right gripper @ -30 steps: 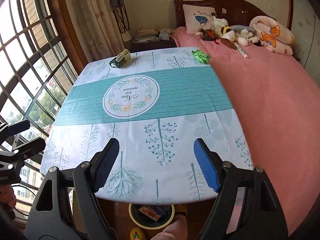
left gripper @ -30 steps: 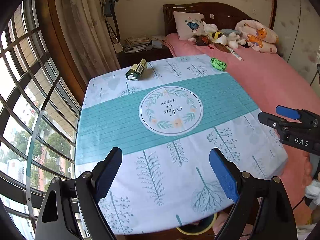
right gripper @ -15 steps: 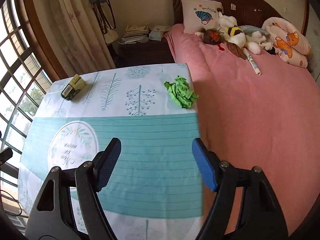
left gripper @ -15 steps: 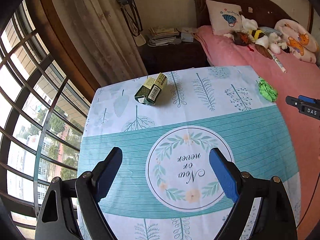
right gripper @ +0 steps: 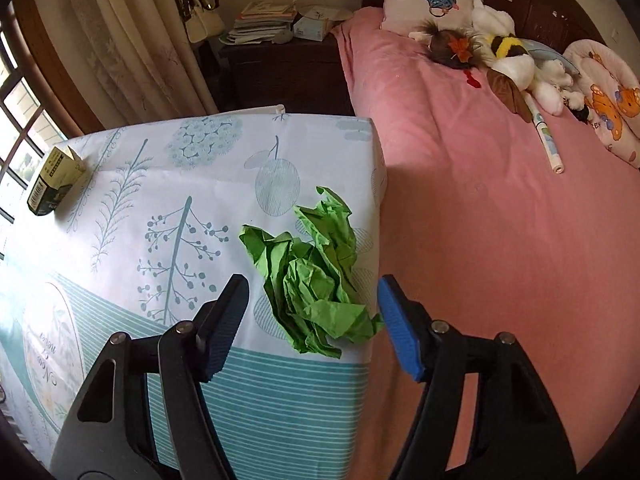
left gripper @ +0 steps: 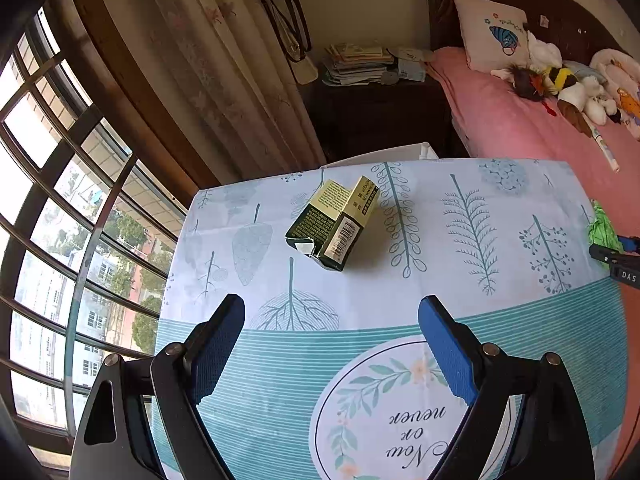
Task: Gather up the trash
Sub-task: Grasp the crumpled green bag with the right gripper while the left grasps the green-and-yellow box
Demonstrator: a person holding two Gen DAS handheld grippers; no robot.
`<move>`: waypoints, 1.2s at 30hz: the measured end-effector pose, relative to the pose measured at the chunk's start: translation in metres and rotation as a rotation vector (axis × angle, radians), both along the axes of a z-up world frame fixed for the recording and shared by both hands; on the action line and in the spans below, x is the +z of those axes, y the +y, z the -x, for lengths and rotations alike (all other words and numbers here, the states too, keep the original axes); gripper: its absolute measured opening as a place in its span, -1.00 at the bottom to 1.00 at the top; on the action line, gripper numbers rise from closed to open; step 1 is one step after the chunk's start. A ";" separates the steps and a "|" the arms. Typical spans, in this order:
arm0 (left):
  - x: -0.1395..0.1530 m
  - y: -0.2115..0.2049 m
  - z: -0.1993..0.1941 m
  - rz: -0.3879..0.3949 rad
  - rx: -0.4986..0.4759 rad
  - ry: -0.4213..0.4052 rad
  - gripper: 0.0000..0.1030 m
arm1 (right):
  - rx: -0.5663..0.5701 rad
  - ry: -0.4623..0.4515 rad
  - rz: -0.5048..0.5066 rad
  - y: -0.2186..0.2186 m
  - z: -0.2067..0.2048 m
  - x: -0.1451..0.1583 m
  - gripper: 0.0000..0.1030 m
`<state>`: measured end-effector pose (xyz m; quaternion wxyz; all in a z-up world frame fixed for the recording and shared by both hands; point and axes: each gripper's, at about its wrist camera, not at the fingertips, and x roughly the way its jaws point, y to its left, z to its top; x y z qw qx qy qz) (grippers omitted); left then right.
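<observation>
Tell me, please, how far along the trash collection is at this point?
Nothing looks collected yet. The right gripper, its fingers just closing, straddles the crumpled green paper without pressing it. The left gripper hangs open short of the opened carton. Both pieces remain on the tablecloth.

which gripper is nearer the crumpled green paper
Right. The right gripper has its jaws open around the crumpled green paper, and they have just been closing. The left gripper is across the table, facing the small carton.
</observation>
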<state>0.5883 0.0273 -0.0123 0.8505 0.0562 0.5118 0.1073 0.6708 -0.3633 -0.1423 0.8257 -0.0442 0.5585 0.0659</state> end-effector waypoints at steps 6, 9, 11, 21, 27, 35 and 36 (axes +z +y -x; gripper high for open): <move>-0.020 0.008 -0.029 -0.020 -0.005 0.012 0.75 | 0.041 0.004 0.013 0.025 -0.001 -0.023 -0.36; -0.031 0.009 -0.043 -0.034 -0.006 0.024 0.75 | 0.068 -0.005 -0.020 0.041 -0.004 -0.024 -0.39; -0.038 0.010 -0.053 -0.045 -0.004 0.034 0.75 | 0.091 -0.019 -0.036 0.055 -0.007 -0.021 -0.40; -0.080 0.006 -0.104 -0.071 -0.005 0.082 0.69 | 0.136 -0.068 -0.141 0.138 -0.040 -0.009 -0.40; -0.103 -0.002 -0.126 -0.097 -0.023 0.109 0.64 | 0.116 -0.029 -0.195 0.175 -0.059 -0.024 -0.40; -0.128 -0.001 -0.142 -0.067 -0.019 0.156 -0.10 | 0.133 -0.013 -0.217 0.191 -0.059 -0.042 -0.40; -0.127 -0.001 -0.142 -0.080 -0.017 0.143 -0.25 | 0.131 -0.012 -0.225 0.190 -0.059 -0.042 -0.40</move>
